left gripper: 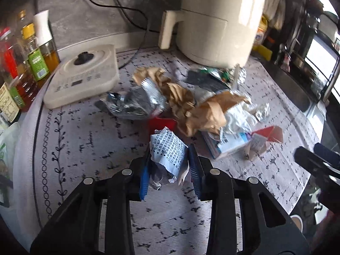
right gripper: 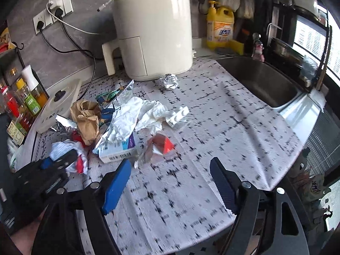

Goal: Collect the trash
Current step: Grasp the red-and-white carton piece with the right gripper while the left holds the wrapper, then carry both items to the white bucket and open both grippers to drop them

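My left gripper (left gripper: 169,159) is shut on a crumpled printed wrapper (left gripper: 167,148), white with blue text, just above the counter cloth; the same wrapper shows in the right wrist view (right gripper: 63,148). Behind it lies a trash pile: brown crumpled paper (left gripper: 204,110), a foil bag (left gripper: 136,102), white tissue (right gripper: 136,114), a small carton (right gripper: 116,150), a red and white carton (right gripper: 162,145) and a foil ball (right gripper: 169,81). My right gripper (right gripper: 170,176) is open and empty over the cloth, right of the pile.
A cream air fryer (right gripper: 153,36) stands at the back. A white appliance base (left gripper: 82,78) and oil bottles (left gripper: 36,61) are at the left. A sink (right gripper: 261,80) and a yellow detergent bottle (right gripper: 221,25) are at the right. The counter edge is near.
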A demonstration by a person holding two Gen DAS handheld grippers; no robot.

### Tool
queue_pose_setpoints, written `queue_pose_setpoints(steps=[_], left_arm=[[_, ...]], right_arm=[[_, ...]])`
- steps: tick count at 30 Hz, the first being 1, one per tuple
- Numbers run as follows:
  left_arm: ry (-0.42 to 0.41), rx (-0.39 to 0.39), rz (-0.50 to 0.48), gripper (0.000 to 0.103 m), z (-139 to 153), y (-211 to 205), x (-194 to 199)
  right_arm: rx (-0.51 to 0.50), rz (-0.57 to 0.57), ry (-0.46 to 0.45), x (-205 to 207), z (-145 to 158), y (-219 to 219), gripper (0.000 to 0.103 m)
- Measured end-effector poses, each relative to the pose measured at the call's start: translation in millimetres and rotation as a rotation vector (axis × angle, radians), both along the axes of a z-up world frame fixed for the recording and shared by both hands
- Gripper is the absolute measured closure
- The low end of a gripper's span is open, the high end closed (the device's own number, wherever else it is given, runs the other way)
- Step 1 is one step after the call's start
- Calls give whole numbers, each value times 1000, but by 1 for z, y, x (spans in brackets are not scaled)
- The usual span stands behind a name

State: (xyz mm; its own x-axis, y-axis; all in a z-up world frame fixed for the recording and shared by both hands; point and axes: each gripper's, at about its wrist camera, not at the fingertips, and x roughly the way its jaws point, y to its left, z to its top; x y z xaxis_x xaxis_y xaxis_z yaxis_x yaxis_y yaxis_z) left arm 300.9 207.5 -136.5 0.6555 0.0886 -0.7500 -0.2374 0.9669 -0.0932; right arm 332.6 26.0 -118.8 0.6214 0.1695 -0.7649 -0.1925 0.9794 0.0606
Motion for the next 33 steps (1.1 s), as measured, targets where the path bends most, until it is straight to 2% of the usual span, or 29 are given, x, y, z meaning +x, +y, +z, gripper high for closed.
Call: queue_pose_setpoints(steps=[9, 11, 12, 13, 14, 16, 25, 33], left_arm=[[-19, -8, 103, 70, -1, 26, -4], [-17, -9, 123, 70, -3, 30, -3], [-15, -12, 130, 70, -3, 32, -2], [-13, -13, 138, 70, -4, 34, -2], [-13, -12, 141, 70, -4, 35, -2], [-19, -6, 149, 70, -2, 35, -3], [-37, 10, 155, 70, 7, 17, -13], [-60, 7, 141, 70, 19, -24, -37]], right_arm=[[-35, 9, -3, 30, -16, 19, 28], [-36, 10, 2, 35, -20, 19, 37], [-29, 13, 17, 39, -24, 19, 50], [-17, 18, 39, 43, -28, 19, 69], [4, 31, 57, 45, -30, 19, 77], [10, 51, 56, 44, -27, 22, 85], [50, 69, 30, 9, -7, 2, 86], [67, 72, -17, -29, 16, -41, 86]])
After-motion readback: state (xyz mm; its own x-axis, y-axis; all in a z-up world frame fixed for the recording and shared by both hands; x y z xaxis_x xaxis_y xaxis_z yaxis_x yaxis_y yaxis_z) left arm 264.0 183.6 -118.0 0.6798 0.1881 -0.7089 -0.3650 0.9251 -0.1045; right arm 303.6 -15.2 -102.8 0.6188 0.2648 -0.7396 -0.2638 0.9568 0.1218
